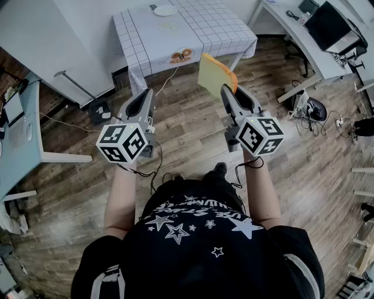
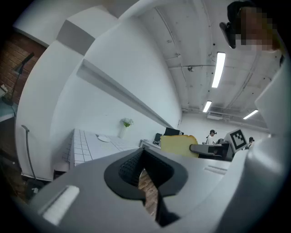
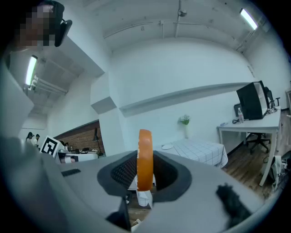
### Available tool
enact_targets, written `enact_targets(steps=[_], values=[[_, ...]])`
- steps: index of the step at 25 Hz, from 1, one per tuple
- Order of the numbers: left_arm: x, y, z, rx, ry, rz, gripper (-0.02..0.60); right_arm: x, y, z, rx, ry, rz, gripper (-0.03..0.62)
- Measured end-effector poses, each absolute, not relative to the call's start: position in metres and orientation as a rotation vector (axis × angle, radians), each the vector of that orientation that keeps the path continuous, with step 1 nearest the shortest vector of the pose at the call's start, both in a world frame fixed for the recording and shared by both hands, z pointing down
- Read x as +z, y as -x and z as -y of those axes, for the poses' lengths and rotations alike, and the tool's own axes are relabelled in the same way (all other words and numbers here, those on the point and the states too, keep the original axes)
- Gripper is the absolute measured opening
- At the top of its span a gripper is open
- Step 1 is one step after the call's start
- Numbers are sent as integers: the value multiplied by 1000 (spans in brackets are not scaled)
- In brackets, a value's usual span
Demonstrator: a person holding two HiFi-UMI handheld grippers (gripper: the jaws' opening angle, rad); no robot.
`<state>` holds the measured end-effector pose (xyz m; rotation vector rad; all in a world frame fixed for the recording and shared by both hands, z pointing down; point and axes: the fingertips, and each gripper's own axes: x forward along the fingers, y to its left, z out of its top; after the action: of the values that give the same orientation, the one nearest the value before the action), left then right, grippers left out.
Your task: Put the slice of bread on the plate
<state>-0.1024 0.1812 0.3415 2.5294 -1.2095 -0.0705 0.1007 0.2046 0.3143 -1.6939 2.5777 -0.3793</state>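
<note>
Carry stage, by judgement: pick-up done, placing not yet done. Shows the slice of bread (image 3: 144, 157) clamped between the jaws of the right claw (image 1: 232, 96), closed roughly halfway, with pads pressing on both faces. Held upright and edge-on, with the orange crust toward the right gripper view and the pale face plain in the head view. Carried in the air over the wooden floor (image 1: 193, 122), well apart from the worktop (image 1: 204, 32) with the checked cloth ahead. Shows the left claw (image 1: 143, 100) level beside the right, jaws only a narrow slit apart, with nothing between them but floor seen through the gap.

Left to do, as judged: approach to the worktop, lowering of the slice flat onto the plate (image 1: 165, 10), release.

Hard to make out:
- Intended target uncertain. Three candidates: the small white plate near the far edge of the worktop, a fainter round shape (image 1: 169, 26) nearer, and a dish (image 1: 181, 56) with brownish contents at the near edge. All too small to read.
- Contact of pads and bread partly masked by the slice itself in the right gripper view.
- Lower edge of the slice hidden behind the claw in the head view.
- Far end of the worktop cut off at the top of the head view.
</note>
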Motion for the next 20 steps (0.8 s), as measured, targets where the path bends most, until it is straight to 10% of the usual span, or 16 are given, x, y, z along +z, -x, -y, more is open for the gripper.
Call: enact_targets(steps=[20], values=[[343,119,-207,33,-2636,1216,9,327,-65,-222,-376,1653,-2667,97]])
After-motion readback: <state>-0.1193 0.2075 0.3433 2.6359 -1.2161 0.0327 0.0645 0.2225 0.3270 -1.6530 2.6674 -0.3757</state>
